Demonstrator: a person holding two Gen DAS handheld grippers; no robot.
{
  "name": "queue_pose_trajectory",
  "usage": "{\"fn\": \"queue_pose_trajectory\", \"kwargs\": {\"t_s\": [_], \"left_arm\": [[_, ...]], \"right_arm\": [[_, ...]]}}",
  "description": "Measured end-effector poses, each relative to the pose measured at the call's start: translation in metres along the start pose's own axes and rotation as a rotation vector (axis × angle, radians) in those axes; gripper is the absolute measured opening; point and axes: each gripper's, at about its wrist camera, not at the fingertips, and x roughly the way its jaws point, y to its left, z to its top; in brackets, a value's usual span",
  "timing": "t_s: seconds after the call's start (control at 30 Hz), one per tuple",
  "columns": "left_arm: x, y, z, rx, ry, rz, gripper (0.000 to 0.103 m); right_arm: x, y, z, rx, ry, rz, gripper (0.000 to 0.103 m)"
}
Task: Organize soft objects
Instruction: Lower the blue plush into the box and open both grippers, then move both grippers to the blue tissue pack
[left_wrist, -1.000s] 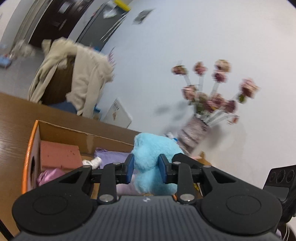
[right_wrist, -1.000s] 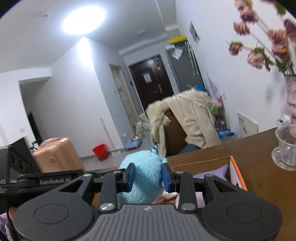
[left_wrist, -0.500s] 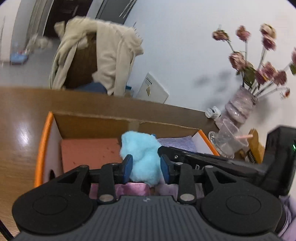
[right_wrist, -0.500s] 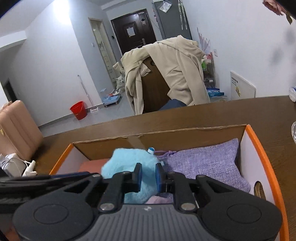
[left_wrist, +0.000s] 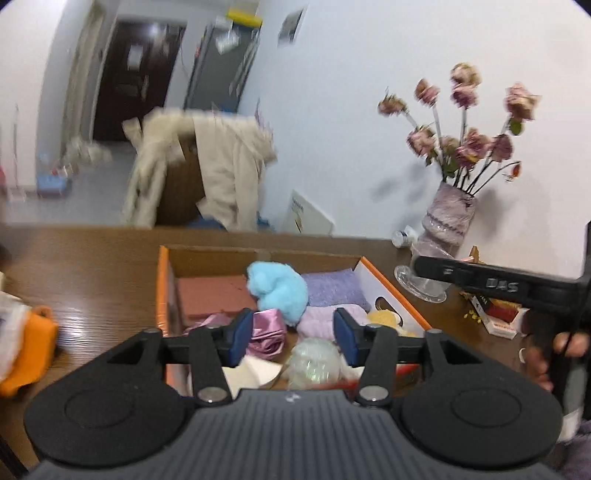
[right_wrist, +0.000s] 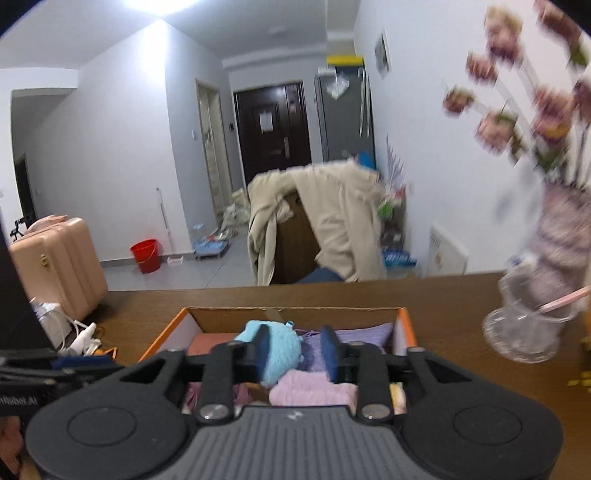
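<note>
wooden table (left_wrist: 92, 266) — blue plush (left_wrist: 279, 286) in box (left_wrist: 162, 280), beyond both parted, empty hand-held grippers (left_wrist: 291, 338).

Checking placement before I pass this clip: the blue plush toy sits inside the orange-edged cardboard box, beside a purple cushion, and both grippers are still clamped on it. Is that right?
Not quite. The blue plush toy does lie in the cardboard box beside the purple cushion, but the left gripper and right gripper have just opened and released it, as both wrist views show.
</note>
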Motion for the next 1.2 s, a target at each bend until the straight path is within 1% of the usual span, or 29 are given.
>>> {"fn": "queue_pose_trajectory", "kwargs": {"t_s": [0.03, 0.1, 0.17, 0.2, 0.23, 0.27, 0.3, 0.37, 0.43, 0.47, 0.57, 0.63, 0.7, 0.77, 0.83, 0.93, 1.07, 1.2], "left_arm": [[-0.018, -0.004, -0.009, 0.031, -0.038, 0.026, 0.066], [-0.053, -0.015, -0.031, 0.091, -0.109, 0.08, 0.074], [-0.081, -0.021, -0.054, 0.116, -0.149, 0.102, 0.08], [-0.092, -0.022, -0.063, 0.119, -0.155, 0.1, 0.083], [-0.105, -0.023, -0.076, 0.116, -0.158, 0.101, 0.083], [-0.115, -0.024, -0.086, 0.117, -0.162, 0.099, 0.084], [-0.126, -0.024, -0.098, 0.118, -0.169, 0.093, 0.087], [-0.146, -0.025, -0.121, 0.103, -0.189, 0.095, 0.09], [-0.164, -0.024, -0.14, 0.094, -0.205, 0.086, 0.095], [-0.173, -0.023, -0.15, 0.085, -0.21, 0.078, 0.096], [-0.192, -0.025, -0.175, 0.085, -0.226, 0.057, 0.097], [-0.2, -0.025, -0.19, 0.108, -0.215, 0.04, 0.097], [-0.202, -0.025, -0.199, 0.102, -0.2, 0.044, 0.097], [-0.204, -0.023, -0.207, 0.093, -0.186, 0.042, 0.097], [-0.206, -0.023, -0.211, 0.095, -0.182, 0.051, 0.097], [-0.205, -0.022, -0.213, 0.085, -0.176, 0.049, 0.098], [-0.196, -0.022, -0.212, 0.098, -0.152, 0.057, 0.098], [-0.185, -0.022, -0.206, 0.102, -0.138, 0.049, 0.098]], "right_arm": [[-0.016, 0.005, -0.005, -0.019, -0.021, -0.013, 0.05], [-0.052, 0.018, -0.022, -0.06, -0.066, -0.035, 0.052], [-0.083, 0.031, -0.041, -0.09, -0.101, -0.043, 0.056], [-0.1, 0.039, -0.054, -0.098, -0.13, -0.049, 0.064], [-0.114, 0.045, -0.067, -0.103, -0.155, -0.058, 0.073], [-0.129, 0.052, -0.081, -0.105, -0.188, -0.073, 0.078], [-0.142, 0.059, -0.094, -0.101, -0.217, -0.089, 0.085], [-0.166, 0.072, -0.126, -0.09, -0.263, -0.105, 0.085], [-0.187, 0.082, -0.159, -0.071, -0.282, -0.111, 0.086], [-0.192, 0.087, -0.169, -0.058, -0.28, -0.119, 0.086], [-0.209, 0.096, -0.207, -0.008, -0.255, -0.148, 0.086], [-0.215, 0.1, -0.229, 0.017, -0.222, -0.175, 0.086], [-0.219, 0.102, -0.246, 0.01, -0.199, -0.183, 0.086], [-0.219, 0.103, -0.253, 0.004, -0.173, -0.192, 0.086], [-0.22, 0.102, -0.252, 0.026, -0.177, -0.192, 0.086], [-0.218, 0.106, -0.251, 0.006, -0.176, -0.186, 0.086], [-0.207, 0.102, -0.247, 0.012, -0.151, -0.182, 0.086], [-0.201, 0.1, -0.246, 0.012, -0.146, -0.186, 0.086]]}}
